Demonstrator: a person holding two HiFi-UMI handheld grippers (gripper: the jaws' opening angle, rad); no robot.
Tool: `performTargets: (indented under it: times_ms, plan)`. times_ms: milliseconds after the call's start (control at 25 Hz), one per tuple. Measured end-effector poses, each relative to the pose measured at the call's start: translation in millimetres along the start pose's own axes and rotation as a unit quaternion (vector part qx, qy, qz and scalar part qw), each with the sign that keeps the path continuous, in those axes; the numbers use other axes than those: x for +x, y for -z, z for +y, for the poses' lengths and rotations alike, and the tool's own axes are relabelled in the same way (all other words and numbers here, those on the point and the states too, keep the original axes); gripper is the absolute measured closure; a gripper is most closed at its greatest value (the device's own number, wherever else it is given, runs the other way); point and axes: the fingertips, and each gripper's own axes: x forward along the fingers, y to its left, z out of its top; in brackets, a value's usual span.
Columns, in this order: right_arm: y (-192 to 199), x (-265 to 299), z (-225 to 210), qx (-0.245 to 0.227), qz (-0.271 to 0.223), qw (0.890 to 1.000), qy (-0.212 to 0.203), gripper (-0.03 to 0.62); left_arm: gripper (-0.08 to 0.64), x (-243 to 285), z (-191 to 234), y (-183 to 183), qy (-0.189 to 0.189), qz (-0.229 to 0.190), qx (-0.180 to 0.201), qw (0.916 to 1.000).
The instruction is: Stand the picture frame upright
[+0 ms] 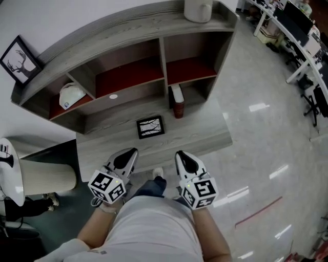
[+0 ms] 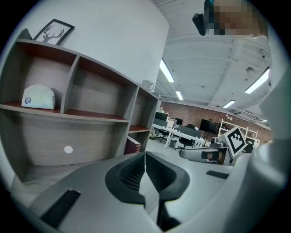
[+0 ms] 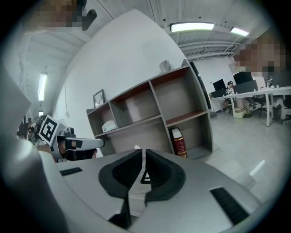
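picture frame (image 1: 150,127) lying flat mid-frame on the desk (image 1: 205,135), left gripper (image 1: 132,153) and right gripper (image 1: 180,155) just below it, jaws closed up on both, nothing in them

Looks like an open-plan office. Shown by rows of white surfaces (image 1: 310,51) carrying dark monitors (image 1: 300,15), with black swivel chairs (image 1: 313,105) alongside, over a glossy pale floor (image 1: 256,138). Lit by long ceiling strip lights (image 2: 167,71). Backed by a brick wall (image 2: 195,111) behind more screens.
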Motion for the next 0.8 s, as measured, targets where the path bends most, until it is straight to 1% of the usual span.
performTargets:
  times_ms: [240,440,640,800]
  plan:
    - [6.6,55.3,-2.8,0.006,0.028,0.999,0.016,0.558,0.543,17.1,57.0,-6.5,0.001,0.013,-0.003,0.9999]
    - [6.2,94.6,-5.4,0.009,0.045,0.998,0.032,0.558,0.543,31.2,96.2,-4.8,0.011,0.029,-0.005,0.9995]
    - [13.6,131.5,-15.7,0.007,0.069,0.996,0.049,0.558,0.541,46.0,125.0,6.3,0.027,0.052,-0.01,0.9982]
    - [26.5,157.4,-22.5,0.001,0.098,0.994,0.056,0.558,0.541,53.6,144.4,23.0,0.029,0.074,-0.016,0.9967]
